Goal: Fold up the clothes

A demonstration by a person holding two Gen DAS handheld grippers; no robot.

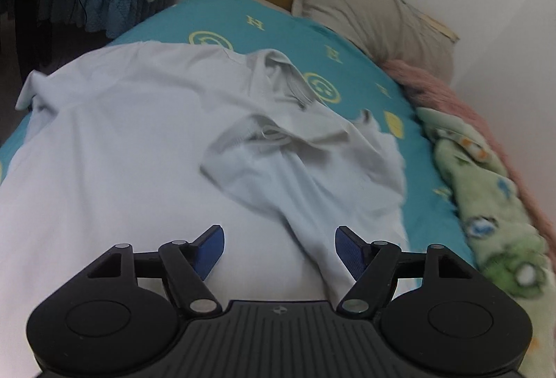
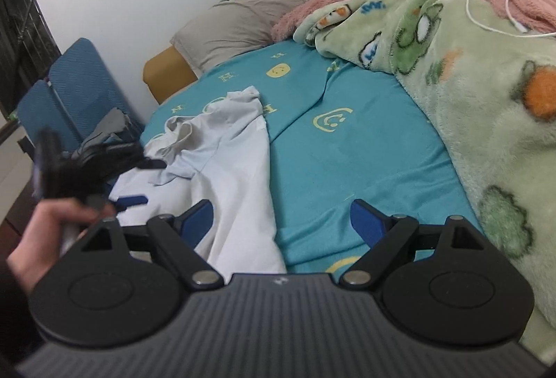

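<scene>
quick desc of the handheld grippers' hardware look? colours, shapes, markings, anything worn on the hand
Both alike: left gripper and right gripper have a ribbed dark-grey body with a small round emblem, two round black housings, black linkage arms with silver pivot pins, and jaws with blue textured pads. The hand is bare; a dark cuff edge shows.

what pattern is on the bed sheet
Teal sheet printed with yellow smiley faces and letters, clearest in the right wrist view.
</scene>
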